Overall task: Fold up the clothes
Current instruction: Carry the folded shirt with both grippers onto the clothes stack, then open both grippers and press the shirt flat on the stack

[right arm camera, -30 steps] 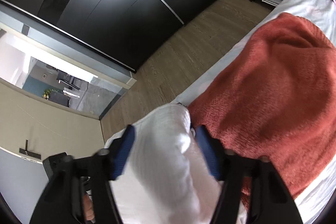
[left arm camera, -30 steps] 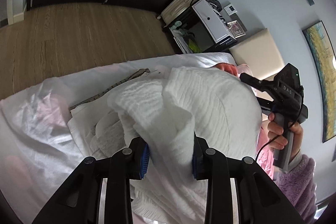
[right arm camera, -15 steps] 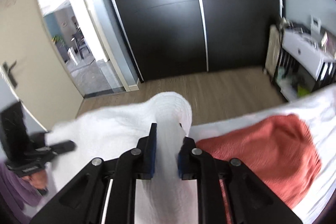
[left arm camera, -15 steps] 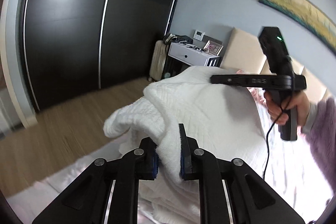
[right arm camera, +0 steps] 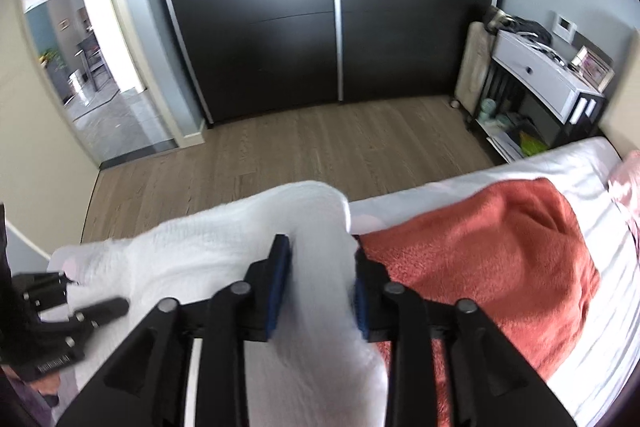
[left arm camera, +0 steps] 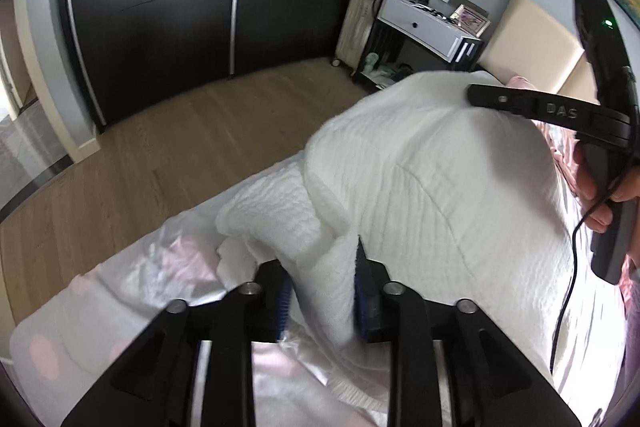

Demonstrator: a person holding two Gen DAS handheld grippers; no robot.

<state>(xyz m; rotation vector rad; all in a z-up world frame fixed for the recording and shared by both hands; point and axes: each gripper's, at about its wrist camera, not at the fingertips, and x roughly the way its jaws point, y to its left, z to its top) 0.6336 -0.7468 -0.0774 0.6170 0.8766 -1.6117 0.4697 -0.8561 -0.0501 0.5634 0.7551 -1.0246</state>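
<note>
Black left gripper (left arm camera: 320, 291), blue pads (left arm camera: 285, 303), silver screws, right gripper (right arm camera: 320, 291) marked "DAS", black cable

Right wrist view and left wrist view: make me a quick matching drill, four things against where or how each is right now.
Things:
1. white knit garment
2. orange-red knit
3. left claw
4. nightstand

States:
A. lying on the bed, untouched
B. lifted, pinched at two ends
C. standing on the floor beside the bed
D. shut on white fabric

Pairs: 1-B, 2-A, 3-D, 4-C. The right claw pinches the other end.
</note>
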